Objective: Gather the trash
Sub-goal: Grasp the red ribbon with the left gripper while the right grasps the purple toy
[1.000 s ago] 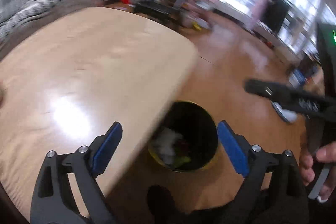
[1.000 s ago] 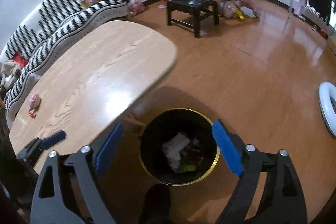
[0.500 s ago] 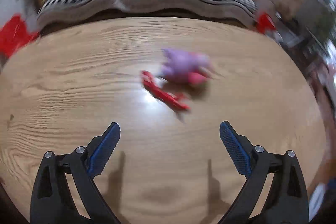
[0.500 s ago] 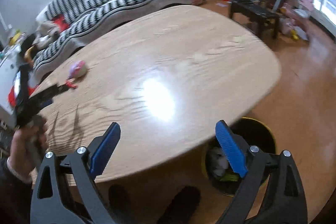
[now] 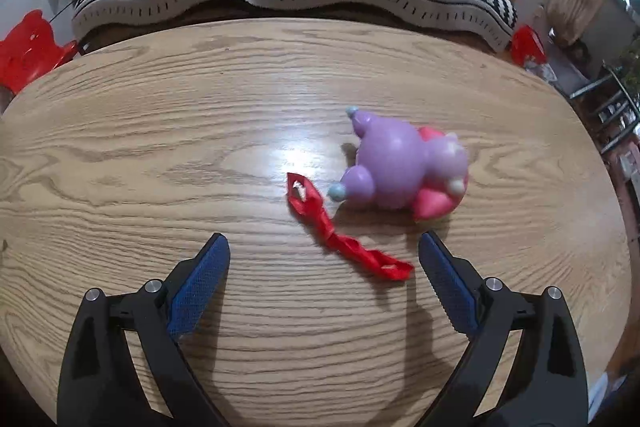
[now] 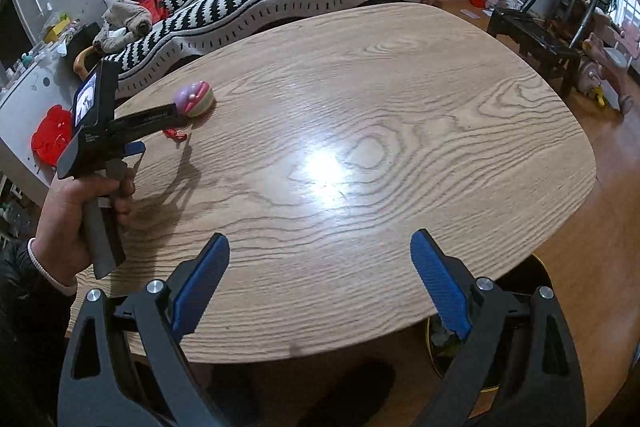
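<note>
Red wrapper (image 5: 345,235) just ahead of open left claw (image 5: 323,247), between tips.

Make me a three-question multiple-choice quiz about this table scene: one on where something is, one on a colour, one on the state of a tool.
1. Where does the red scrap lie?
A. On the sofa
B. On the table beside the toy
C. On the floor

2. What colour is most of the toy?
A. Purple
B. Green
C. Black

3. How is the left tool?
A. Shut on the scrap
B. Shut on the toy
C. Open, holding nothing

Answers:
1. B: the scrap lies on the wood, by the toy's foot.
2. A: its round body is purple, with pink parts.
3. C: its blue pads stand wide apart above the table, short of the scrap.
</note>
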